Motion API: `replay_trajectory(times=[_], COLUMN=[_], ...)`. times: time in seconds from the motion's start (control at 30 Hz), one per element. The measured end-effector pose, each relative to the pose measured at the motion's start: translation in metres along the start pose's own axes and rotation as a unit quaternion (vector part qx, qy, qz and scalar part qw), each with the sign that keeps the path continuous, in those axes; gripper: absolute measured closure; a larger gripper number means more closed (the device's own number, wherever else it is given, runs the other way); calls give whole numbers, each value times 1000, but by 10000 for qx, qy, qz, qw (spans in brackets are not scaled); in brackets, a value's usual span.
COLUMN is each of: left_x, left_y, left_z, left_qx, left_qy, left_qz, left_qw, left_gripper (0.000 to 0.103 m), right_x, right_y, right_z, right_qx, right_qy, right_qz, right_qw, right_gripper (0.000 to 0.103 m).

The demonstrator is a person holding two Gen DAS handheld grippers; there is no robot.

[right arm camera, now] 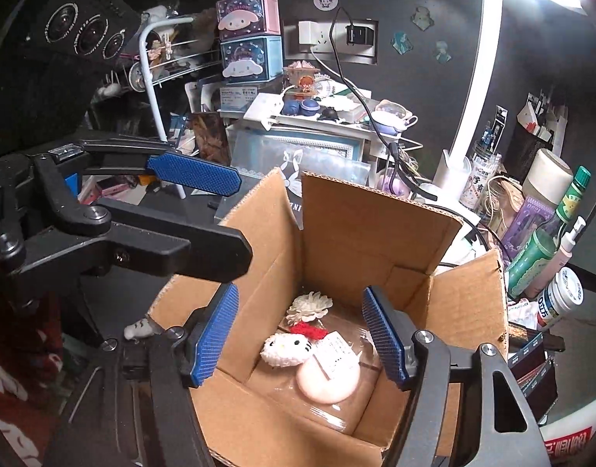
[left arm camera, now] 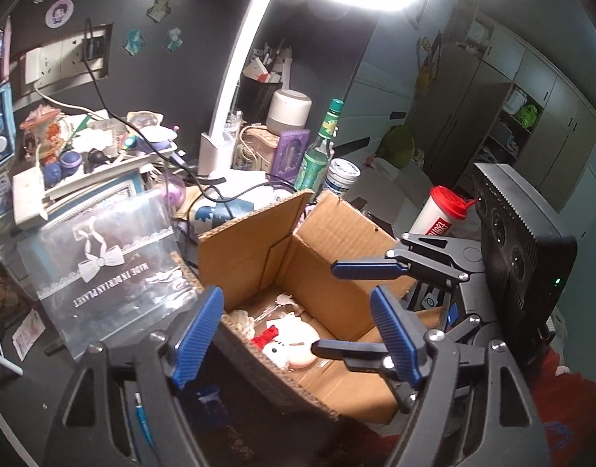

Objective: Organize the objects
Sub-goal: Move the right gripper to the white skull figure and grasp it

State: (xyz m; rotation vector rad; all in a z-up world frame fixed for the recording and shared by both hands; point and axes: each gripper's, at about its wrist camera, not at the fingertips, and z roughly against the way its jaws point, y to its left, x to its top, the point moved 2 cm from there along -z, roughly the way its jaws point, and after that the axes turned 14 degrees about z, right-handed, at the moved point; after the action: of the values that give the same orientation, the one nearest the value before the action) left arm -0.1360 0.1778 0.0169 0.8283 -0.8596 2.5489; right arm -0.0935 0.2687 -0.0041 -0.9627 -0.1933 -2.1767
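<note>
An open cardboard box point(left arm camera: 259, 241) point(right arm camera: 376, 229) stands on the cluttered desk. Inside lies a white crochet cat doll with a red bow point(left arm camera: 290, 340) point(right arm camera: 286, 348), wrapped in clear plastic with a pink round piece point(right arm camera: 329, 383) and a white flower point(right arm camera: 309, 305). My left gripper point(left arm camera: 298, 334) is open and empty above the box's near wall. My right gripper point(right arm camera: 302, 338) is open and empty over the box's inside; it shows in the left wrist view point(left arm camera: 337, 307) from the right. The left gripper shows at the left of the right wrist view point(right arm camera: 204, 210).
A clear bow-printed pouch point(left arm camera: 103, 257) leans left of the box. A white desk lamp point(left arm camera: 235, 78), green bottle point(left arm camera: 317, 151) point(right arm camera: 543, 245), white jar point(left arm camera: 340, 175) and red-capped cup point(left arm camera: 442, 214) stand behind and to the right. Cables, figurines and stacked boxes point(right arm camera: 247, 35) crowd the back.
</note>
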Motion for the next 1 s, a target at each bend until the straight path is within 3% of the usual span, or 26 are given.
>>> replay_trajectory(times=[0.23, 0.47, 0.7, 1.0], left_x=[-18, -62, -121, -172], left_y=[44, 106, 157, 185], left_z=[52, 94, 99, 83], left_qx=[705, 1405, 1622, 1404], left_qy=[-736, -1249, -1216, -772], left_qz=[278, 768, 1128, 1359], left_qw=[9944, 9792, 9727, 9777], left_gripper=[20, 16, 16, 16], right_x=[22, 32, 11, -28], right_y=[46, 119, 180, 204], right_z=[25, 21, -35, -118], right_qx=[-138, 638, 1403, 1476], right_qy=[-536, -909, -527, 259], right_qz=[479, 868, 1072, 896], right_qw=[9973, 9900, 9829, 9846], right_gripper=[40, 40, 40, 40])
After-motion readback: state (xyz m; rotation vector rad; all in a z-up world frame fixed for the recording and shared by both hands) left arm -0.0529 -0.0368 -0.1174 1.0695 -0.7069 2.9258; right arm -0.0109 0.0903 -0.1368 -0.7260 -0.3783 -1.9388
